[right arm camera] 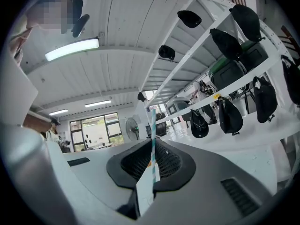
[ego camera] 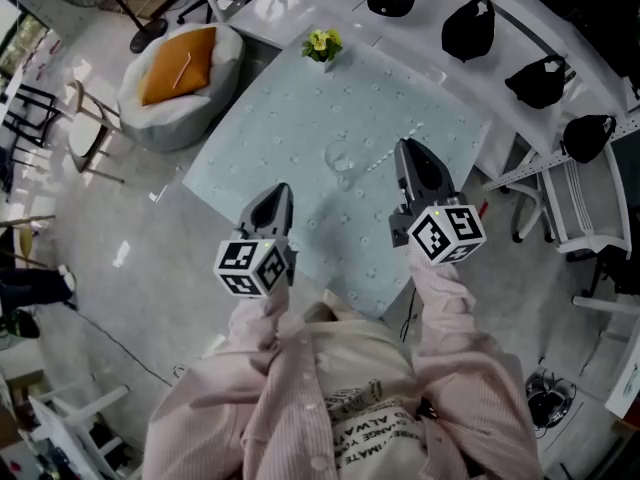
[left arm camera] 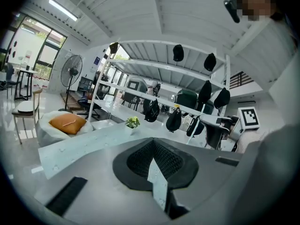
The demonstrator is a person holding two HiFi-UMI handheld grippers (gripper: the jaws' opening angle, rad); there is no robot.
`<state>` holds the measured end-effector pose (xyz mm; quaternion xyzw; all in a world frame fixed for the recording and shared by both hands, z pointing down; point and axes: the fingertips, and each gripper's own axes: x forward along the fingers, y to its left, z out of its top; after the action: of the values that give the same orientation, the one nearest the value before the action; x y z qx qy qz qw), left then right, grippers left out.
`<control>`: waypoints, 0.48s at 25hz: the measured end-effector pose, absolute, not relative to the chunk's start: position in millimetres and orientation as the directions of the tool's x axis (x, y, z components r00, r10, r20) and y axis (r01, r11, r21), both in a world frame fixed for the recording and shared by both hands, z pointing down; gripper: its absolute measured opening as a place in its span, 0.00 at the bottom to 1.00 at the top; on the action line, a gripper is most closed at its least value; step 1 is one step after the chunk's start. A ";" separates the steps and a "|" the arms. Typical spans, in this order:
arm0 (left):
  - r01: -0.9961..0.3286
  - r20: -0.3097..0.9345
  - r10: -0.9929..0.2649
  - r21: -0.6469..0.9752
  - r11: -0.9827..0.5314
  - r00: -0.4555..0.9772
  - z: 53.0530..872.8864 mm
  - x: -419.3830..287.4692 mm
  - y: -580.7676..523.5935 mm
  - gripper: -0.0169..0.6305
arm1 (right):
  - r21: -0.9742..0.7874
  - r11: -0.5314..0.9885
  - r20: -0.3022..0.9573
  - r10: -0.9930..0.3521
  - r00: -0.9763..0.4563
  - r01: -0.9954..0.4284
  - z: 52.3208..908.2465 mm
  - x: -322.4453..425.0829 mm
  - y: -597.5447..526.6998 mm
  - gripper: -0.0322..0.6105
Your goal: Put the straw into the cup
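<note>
A clear cup (ego camera: 340, 159) stands near the middle of the pale blue-green table (ego camera: 280, 118). My right gripper (ego camera: 404, 150) hovers just right of the cup, shut on a teal-and-white striped straw (ego camera: 384, 159) that slants past its tip. In the right gripper view the straw (right arm camera: 153, 125) sticks up from between the closed jaws of that gripper (right arm camera: 152, 149). My left gripper (ego camera: 279, 194) hangs over the table's near left part, left of and nearer than the cup. In its own view the left gripper (left arm camera: 155, 165) is shut and holds nothing. The cup does not show in either gripper view.
A small pot of yellow flowers (ego camera: 322, 44) sits at the table's far edge. Black caps (ego camera: 468, 28) hang on a white rack behind and to the right. A beanbag with an orange cushion (ego camera: 180, 63) lies on the floor at the left; a white chair (ego camera: 570, 203) stands at the right.
</note>
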<state>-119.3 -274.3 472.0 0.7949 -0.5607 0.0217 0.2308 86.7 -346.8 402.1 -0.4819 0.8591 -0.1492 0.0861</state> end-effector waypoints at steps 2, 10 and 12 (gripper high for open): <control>-0.901 0.298 -0.880 0.348 -0.260 0.369 477.2 -119.0 -282.0 0.02 | -0.350 0.489 -0.007 -0.854 -0.520 -0.799 406.5 84.2 -356.3 0.08; -0.898 0.338 -0.865 0.370 -0.240 0.370 503.8 -119.7 -302.9 0.02 | -0.370 0.486 0.017 -0.849 -0.529 -0.792 432.1 65.0 -385.5 0.08; -0.895 0.351 -0.858 0.377 -0.238 0.375 512.3 -120.3 -308.1 0.02 | -0.373 0.485 0.031 -0.845 -0.534 -0.791 442.4 58.5 -392.0 0.08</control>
<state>-120.3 -308.1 512.3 0.7858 -0.5577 0.0352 0.2649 58.5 -392.0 442.4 -0.4765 0.8582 -0.1738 0.0785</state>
